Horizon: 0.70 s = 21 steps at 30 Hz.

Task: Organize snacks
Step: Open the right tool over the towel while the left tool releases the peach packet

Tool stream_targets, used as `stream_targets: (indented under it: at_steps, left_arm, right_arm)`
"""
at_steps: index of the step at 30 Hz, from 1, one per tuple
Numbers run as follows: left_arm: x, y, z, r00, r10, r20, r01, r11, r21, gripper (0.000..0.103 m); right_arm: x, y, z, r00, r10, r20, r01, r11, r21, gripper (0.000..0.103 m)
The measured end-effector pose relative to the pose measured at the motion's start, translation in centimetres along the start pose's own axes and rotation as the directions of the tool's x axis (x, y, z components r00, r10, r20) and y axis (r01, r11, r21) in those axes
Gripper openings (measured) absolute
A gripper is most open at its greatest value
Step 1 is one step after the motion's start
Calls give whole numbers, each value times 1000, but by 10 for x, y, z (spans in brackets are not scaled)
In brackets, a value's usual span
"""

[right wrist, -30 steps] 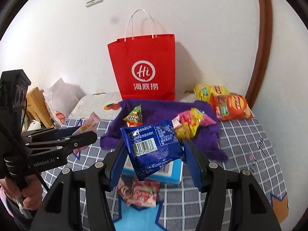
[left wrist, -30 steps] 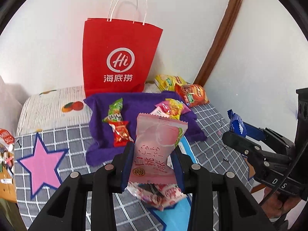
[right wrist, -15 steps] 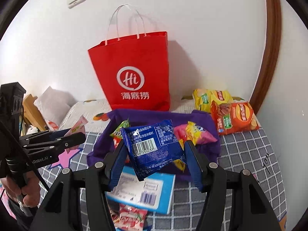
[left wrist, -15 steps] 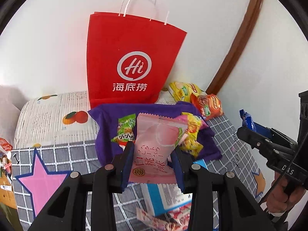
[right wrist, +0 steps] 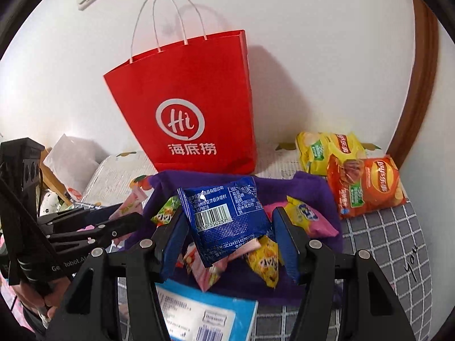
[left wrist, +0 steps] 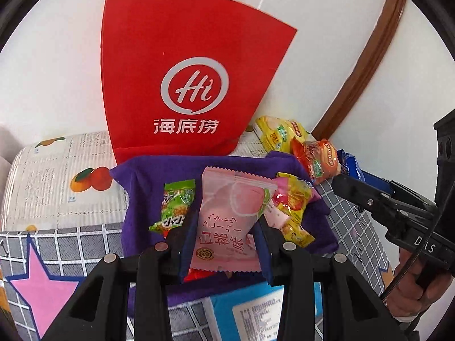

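Observation:
My left gripper [left wrist: 224, 244] is shut on a pink peach snack packet [left wrist: 230, 221] and holds it over the purple cloth [left wrist: 142, 179]. My right gripper [right wrist: 227, 236] is shut on a blue snack packet [right wrist: 224, 216], also held over the purple cloth [right wrist: 307, 187]. A red paper bag [left wrist: 182, 79] with white handles stands upright against the wall just behind the cloth; it also shows in the right wrist view [right wrist: 193, 113]. Several small snack packets lie on the cloth, among them a green one [left wrist: 173, 207] and a yellow one [right wrist: 264, 261].
Yellow [right wrist: 327, 147] and orange [right wrist: 366, 187] chip bags lie at the back right by the wall. A light blue box [right wrist: 204, 312] lies in front of the cloth. The surface is a grey checked mat [right wrist: 392, 241] with a pink star [left wrist: 42, 287]. Clutter sits at the far left.
Both grippers have moved forward toward the red bag with their packets still held. The bag and cloth now look larger and closer.

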State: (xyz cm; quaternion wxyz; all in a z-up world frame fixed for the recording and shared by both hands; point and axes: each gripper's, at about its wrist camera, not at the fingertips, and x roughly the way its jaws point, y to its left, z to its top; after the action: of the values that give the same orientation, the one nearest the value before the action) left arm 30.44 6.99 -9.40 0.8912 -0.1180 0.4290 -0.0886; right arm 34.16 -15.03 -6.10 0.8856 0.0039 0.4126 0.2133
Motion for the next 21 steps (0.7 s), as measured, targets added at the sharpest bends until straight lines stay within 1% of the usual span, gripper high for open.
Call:
stream_targets:
  at_steps: [2, 4, 6, 8, 9, 10, 11, 12, 17, 21]
  left_arm:
    - [7, 5, -1, 1000, -2, -7, 2, 1000, -10, 36]
    - [16, 12, -2, 999, -4, -36, 3, 1000, -25, 36]
    - [19, 16, -2, 999, -5, -40, 4, 999, -37, 36]
    - [23, 20, -1, 999, -3, -48, 1, 999, -41, 36]
    - [24, 22, -2, 999, -3, -51, 1, 999, -43, 36]
    - [27, 23, -2, 998, -4, -59, 1, 999, -46, 36]
    - [29, 25, -2, 998, -5, -66, 2, 999, -52, 36]
    - [31, 27, -2, 997, -7, -71, 3, 998, -57, 36]
    - [41, 28, -5, 995, -15, -100, 8, 998, -62, 36]
    - [53, 25, -9, 991, -23, -134, 15, 998, -63, 36]
  right_arm:
    - [9, -1, 4, 1000, 6, -8, -6, 1000, 3, 60]
    - [19, -2, 5, 1000, 7, -16, -7, 1000, 6, 60]
    - [31, -4, 4, 1000, -2, -30, 1, 1000, -8, 59]
    - [41, -8, 3, 999, -10, -41, 11, 1000, 2, 59]
    - [47, -11, 2, 999, -12, -49, 13, 1000, 8, 57]
    - [52, -12, 0, 998, -11, -56, 12, 1000, 11, 52]
    - [59, -14, -1, 997, -13, -78, 14, 1000, 9, 47]
    - [66, -15, -2, 994, -17, -106, 18, 1000, 5, 45]
    - [81, -20, -7, 989, -14, -146, 16, 1000, 11, 45]
    - [81, -23, -7, 990, -19, -141, 21, 1000, 13, 45]
